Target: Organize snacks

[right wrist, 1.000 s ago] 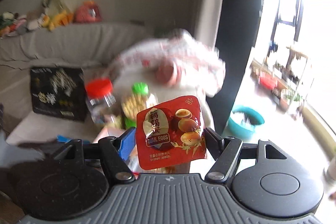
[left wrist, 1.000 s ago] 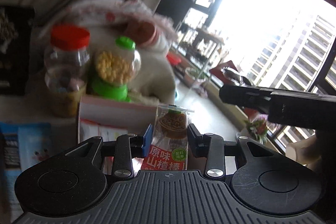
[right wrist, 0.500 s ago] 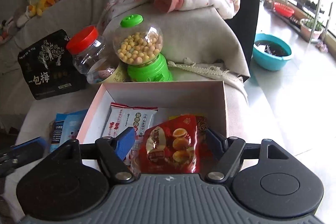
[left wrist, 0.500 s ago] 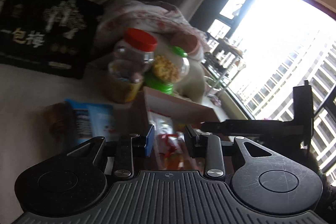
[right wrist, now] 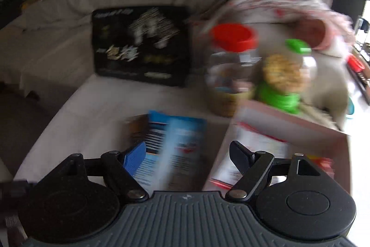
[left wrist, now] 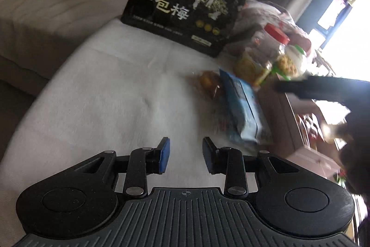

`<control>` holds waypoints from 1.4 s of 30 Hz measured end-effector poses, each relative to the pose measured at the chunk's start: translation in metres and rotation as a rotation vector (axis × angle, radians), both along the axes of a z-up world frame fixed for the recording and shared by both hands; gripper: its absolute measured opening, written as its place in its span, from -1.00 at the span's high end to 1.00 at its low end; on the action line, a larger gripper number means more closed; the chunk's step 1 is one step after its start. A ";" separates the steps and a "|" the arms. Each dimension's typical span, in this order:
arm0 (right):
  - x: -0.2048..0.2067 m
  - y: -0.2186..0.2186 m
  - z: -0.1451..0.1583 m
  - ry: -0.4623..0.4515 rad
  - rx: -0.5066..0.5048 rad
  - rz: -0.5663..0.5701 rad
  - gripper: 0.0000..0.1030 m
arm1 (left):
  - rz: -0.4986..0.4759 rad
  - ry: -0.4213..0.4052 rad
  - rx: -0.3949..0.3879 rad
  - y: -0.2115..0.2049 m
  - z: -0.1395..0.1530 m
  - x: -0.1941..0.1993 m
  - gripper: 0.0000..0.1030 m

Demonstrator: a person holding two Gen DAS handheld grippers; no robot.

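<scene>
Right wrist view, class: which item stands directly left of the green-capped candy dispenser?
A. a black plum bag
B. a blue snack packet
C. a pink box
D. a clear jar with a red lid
D: the clear jar with a red lid stands right beside the green-capped candy dispenser, on its left; the black plum bag leans farther left.

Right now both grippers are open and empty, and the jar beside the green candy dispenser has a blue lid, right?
Nearly. The jar has a red lid, as the right wrist view shows. It does stand beside the green candy dispenser, and the left gripper and right gripper are open and empty.
</scene>
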State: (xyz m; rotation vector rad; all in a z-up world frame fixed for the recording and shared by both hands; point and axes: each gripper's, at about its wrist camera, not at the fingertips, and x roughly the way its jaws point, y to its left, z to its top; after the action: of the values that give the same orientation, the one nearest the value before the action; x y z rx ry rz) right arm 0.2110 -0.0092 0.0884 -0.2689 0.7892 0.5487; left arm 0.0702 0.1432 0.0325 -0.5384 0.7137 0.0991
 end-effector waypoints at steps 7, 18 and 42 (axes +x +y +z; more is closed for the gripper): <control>0.012 0.059 -0.024 -0.026 -0.113 0.019 -0.56 | -0.013 -0.019 0.047 0.005 -0.002 -0.045 0.32; 0.010 0.044 -0.034 0.091 -0.055 -0.006 -0.43 | 0.050 -0.068 -0.048 0.038 -0.006 -0.067 0.32; -0.051 0.009 -0.032 0.174 0.140 0.123 -0.52 | 0.024 -0.041 -0.055 0.034 -0.009 -0.075 0.32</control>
State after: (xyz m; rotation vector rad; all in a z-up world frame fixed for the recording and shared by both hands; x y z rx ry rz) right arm 0.1600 -0.0001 0.0564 -0.1424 0.9016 0.7475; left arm -0.0047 0.1772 0.0231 -0.5997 0.6715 0.0904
